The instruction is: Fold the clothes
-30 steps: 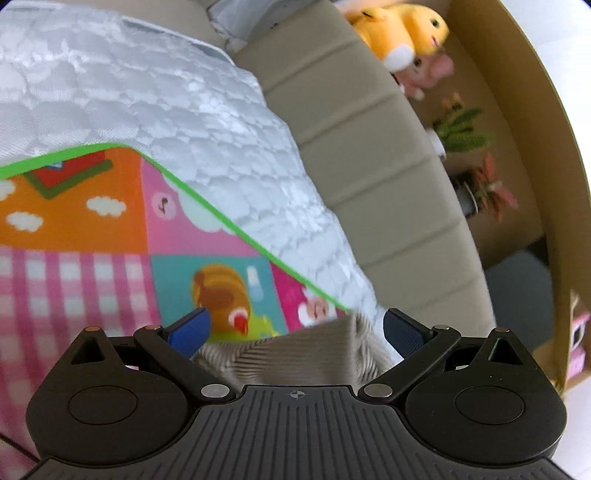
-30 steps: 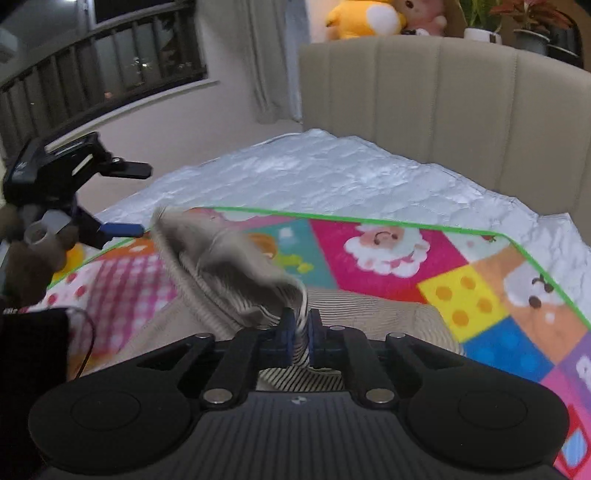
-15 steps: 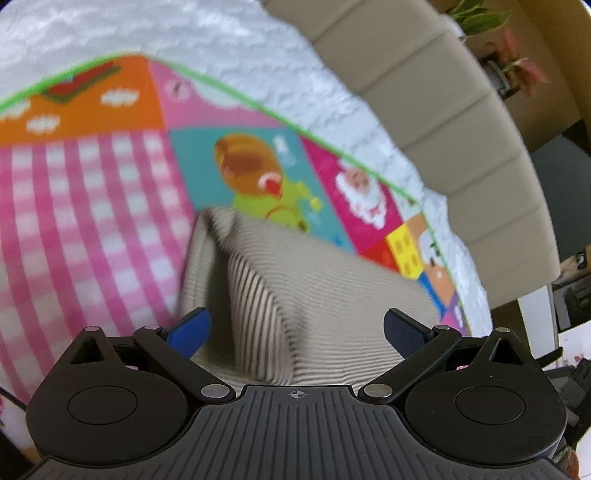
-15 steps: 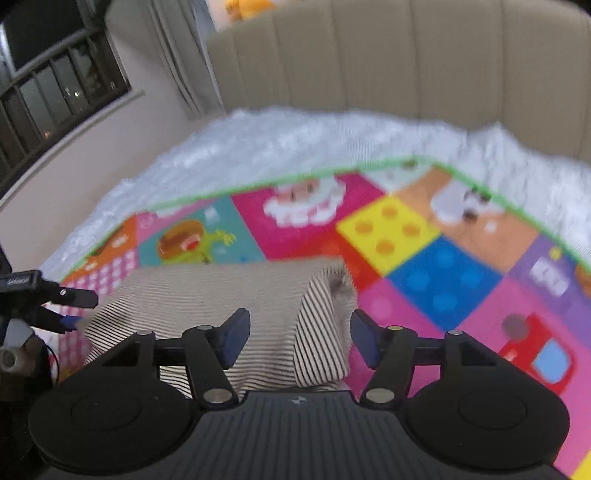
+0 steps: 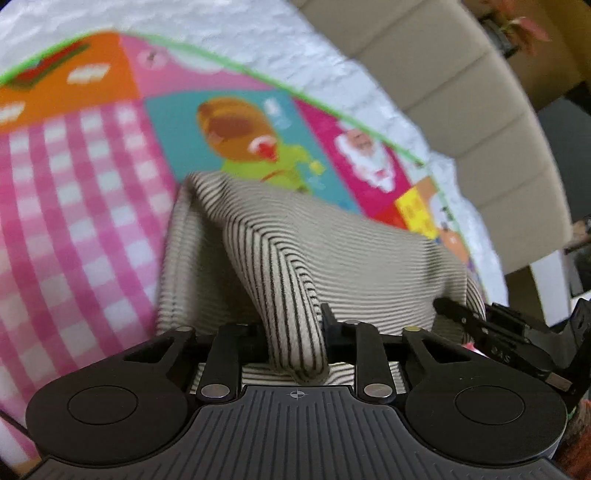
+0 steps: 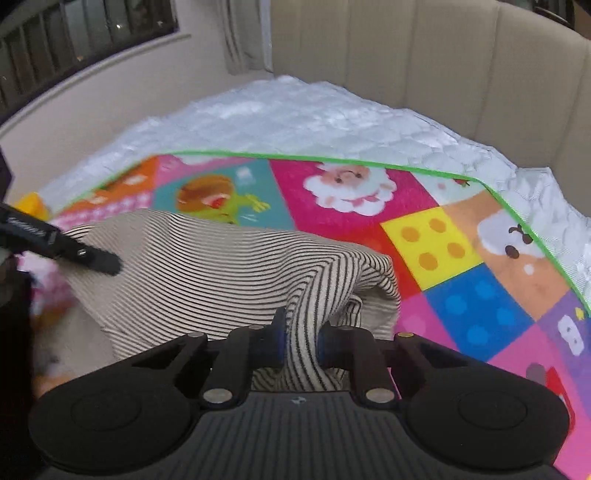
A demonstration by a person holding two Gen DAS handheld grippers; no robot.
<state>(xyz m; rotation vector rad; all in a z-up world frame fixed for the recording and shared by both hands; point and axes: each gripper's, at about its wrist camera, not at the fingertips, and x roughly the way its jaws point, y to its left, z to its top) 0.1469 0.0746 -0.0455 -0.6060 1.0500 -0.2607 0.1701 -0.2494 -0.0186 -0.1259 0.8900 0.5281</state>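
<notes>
A beige garment with thin black stripes (image 5: 332, 254) lies bunched on a colourful play mat (image 5: 74, 177). My left gripper (image 5: 293, 332) is shut on a raised fold of it at its near left edge. My right gripper (image 6: 299, 338) is shut on another raised fold of the same striped garment (image 6: 221, 258) at its near right edge. The cloth is pulled up into a ridge at each grip. Part of the right gripper shows at the right edge of the left wrist view (image 5: 509, 332). Part of the left gripper shows at the left of the right wrist view (image 6: 55, 243).
The play mat (image 6: 443, 236) lies on a white quilted bed cover (image 6: 295, 118). A beige padded headboard (image 6: 424, 55) stands behind the bed. A window with bars (image 6: 74, 33) is at the far left. Potted plants (image 5: 517, 29) stand beyond the headboard.
Half a second ago both grippers were open above the folded garment. Both have since come down and shut on folds of its near edge, pulling the cloth up.
</notes>
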